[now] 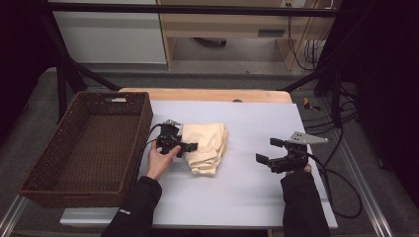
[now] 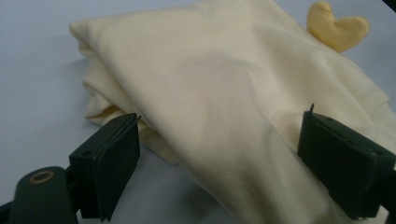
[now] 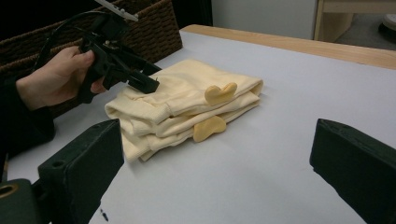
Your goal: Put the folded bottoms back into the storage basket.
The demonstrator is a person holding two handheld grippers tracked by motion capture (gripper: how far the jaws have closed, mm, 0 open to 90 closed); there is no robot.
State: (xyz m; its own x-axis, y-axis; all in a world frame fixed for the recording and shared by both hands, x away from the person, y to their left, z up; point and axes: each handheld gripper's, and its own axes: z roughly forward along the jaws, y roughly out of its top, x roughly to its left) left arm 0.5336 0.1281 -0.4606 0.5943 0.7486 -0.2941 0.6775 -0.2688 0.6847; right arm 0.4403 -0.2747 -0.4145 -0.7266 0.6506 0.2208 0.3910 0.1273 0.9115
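Cream folded garment (image 1: pixel 205 141) sits between the left gripper's (image 2: pixel 219 161) parted jaws — right gripper (image 1: pixel 271 151) gapes, well apart.

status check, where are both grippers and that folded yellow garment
Left gripper open, fingers straddling the folded garment, not clamped. Right gripper open, off to the side. Wicker basket beside the garment, nothing between them.
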